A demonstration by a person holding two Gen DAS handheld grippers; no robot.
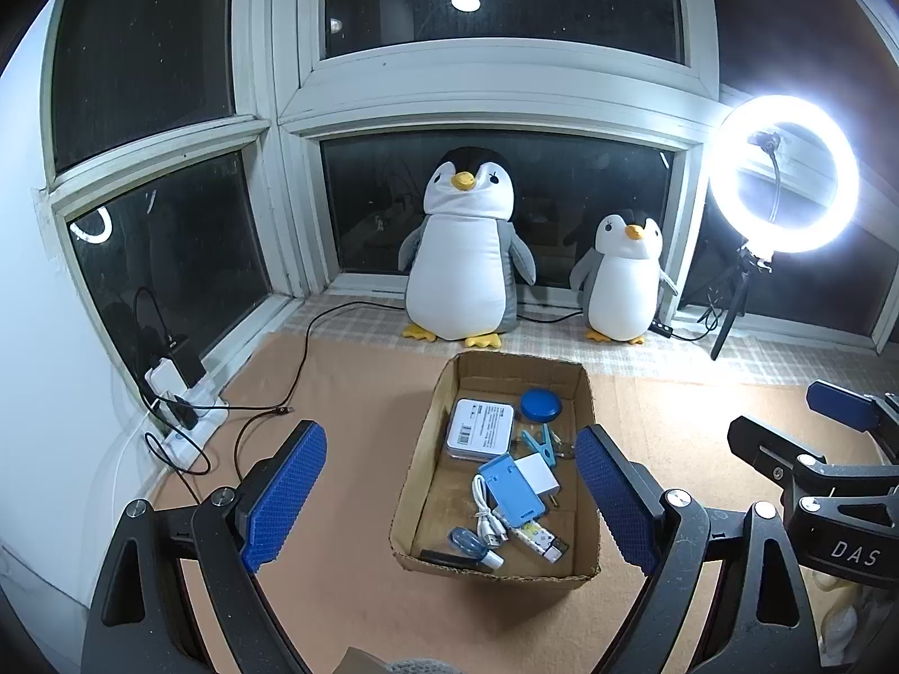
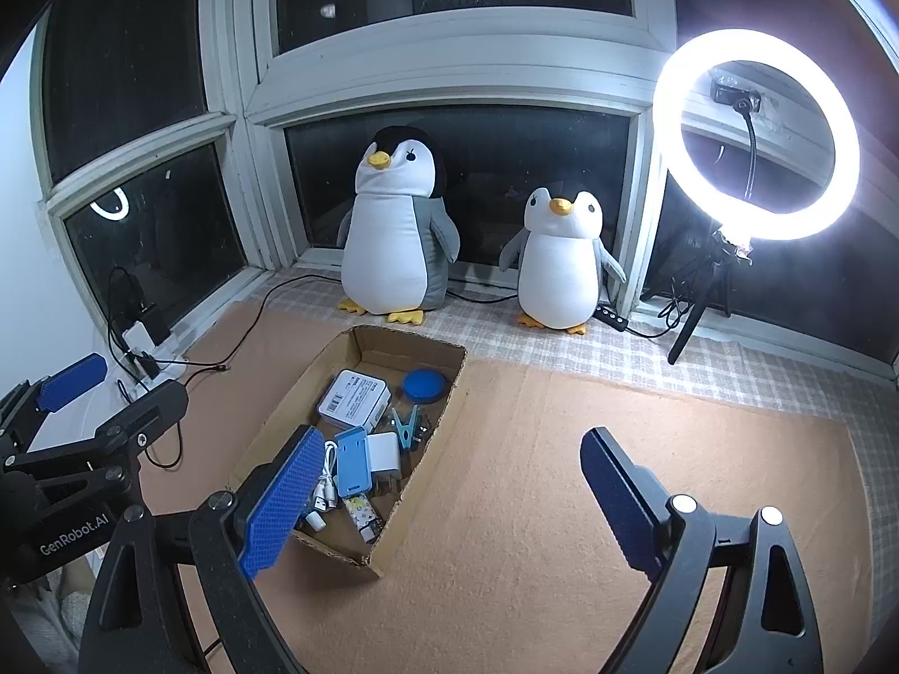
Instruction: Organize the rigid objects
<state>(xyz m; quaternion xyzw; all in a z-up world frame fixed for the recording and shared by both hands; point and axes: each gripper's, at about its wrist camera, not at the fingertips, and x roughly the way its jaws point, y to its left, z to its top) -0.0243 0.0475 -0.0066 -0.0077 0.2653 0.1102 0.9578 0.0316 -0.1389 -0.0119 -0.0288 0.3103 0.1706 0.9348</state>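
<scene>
A shallow cardboard box (image 1: 427, 443) (image 2: 281, 410) sits on the brown mat. It holds a white labelled case (image 1: 482, 428) (image 2: 353, 397), a dark blue round lid (image 1: 540, 403) (image 2: 423, 385), a light blue clip (image 1: 538, 442) (image 2: 405, 426), a light blue flat case (image 1: 512, 490) (image 2: 353, 463), a white charger (image 1: 538, 476) (image 2: 385, 449), a white cable (image 1: 487, 522) (image 2: 326, 486) and small sticks near the front. My left gripper (image 1: 449, 500) hovers open in front of the box, its jaws framing the box. My right gripper (image 2: 444, 500) is open and empty to the box's right.
Two plush penguins (image 1: 465, 247) (image 2: 559, 258) stand on the windowsill behind the box. A lit ring light on a tripod (image 1: 784, 174) (image 2: 756, 135) stands at the right. A power strip with plugs and black cables (image 1: 180, 410) (image 2: 143, 348) lies at the left wall. Checked cloth covers the sill.
</scene>
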